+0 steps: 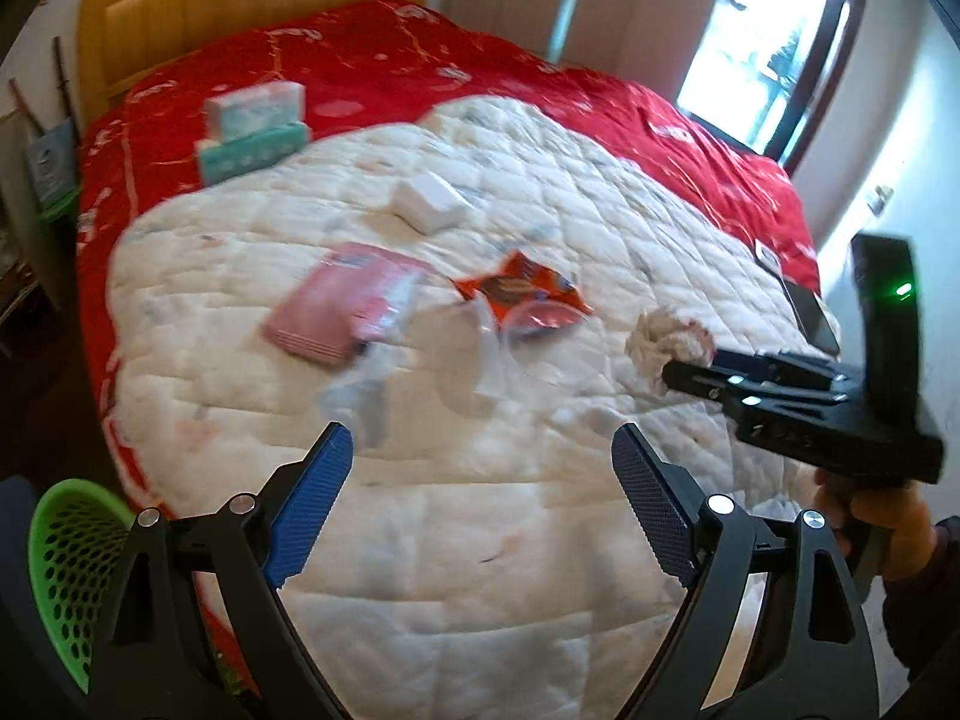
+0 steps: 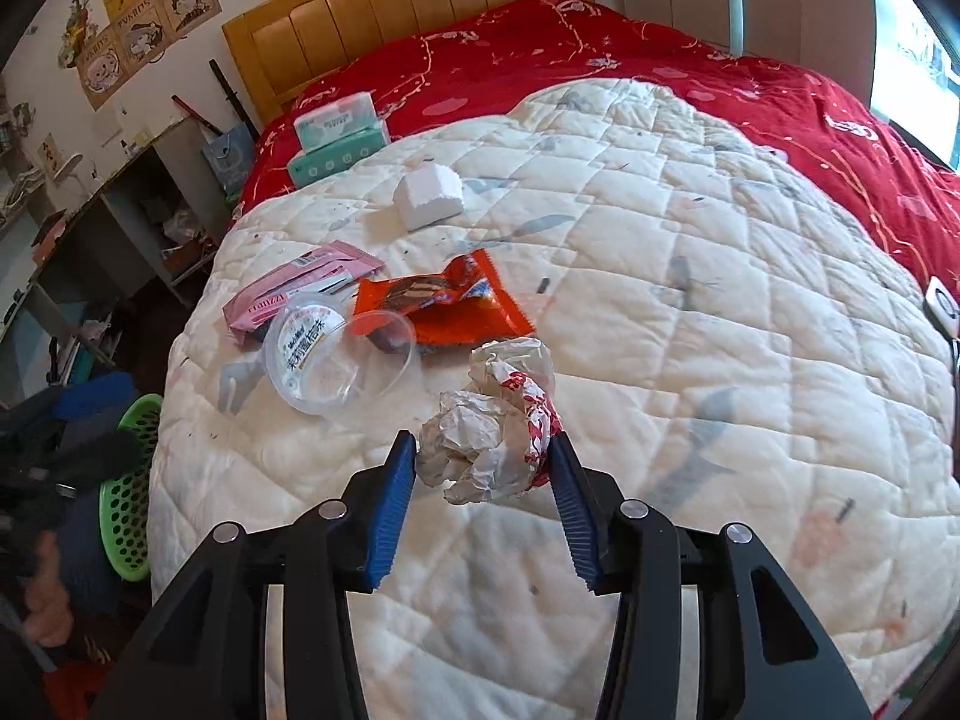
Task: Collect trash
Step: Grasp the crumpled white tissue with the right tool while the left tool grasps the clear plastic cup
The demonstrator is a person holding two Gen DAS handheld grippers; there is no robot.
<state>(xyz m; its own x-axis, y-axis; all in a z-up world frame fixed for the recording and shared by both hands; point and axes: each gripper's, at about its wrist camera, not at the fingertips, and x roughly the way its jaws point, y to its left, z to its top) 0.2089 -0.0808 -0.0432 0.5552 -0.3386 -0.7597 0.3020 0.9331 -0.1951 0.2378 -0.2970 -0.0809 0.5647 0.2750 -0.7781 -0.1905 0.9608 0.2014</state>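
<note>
Trash lies on a white quilt (image 2: 690, 276) on the bed. My right gripper (image 2: 483, 450) is shut on a crumpled white and red paper wad (image 2: 489, 432), which also shows in the left wrist view (image 1: 663, 339). Beyond it lie a clear plastic cup (image 2: 333, 354), an orange snack wrapper (image 2: 447, 303), a pink packet (image 2: 294, 291) and a white foam block (image 2: 427, 197). My left gripper (image 1: 483, 450) is open and empty above the quilt's near part. A green perforated basket (image 1: 72, 558) stands at the bed's left side, also seen in the right wrist view (image 2: 129, 492).
Two stacked tissue packs (image 2: 339, 141) lie on the red bedspread (image 2: 600, 48) near the wooden headboard (image 2: 408, 6). A cluttered desk (image 2: 90, 222) stands left of the bed. A phone (image 1: 813, 312) lies at the quilt's right edge. A window (image 1: 762, 42) is at the far right.
</note>
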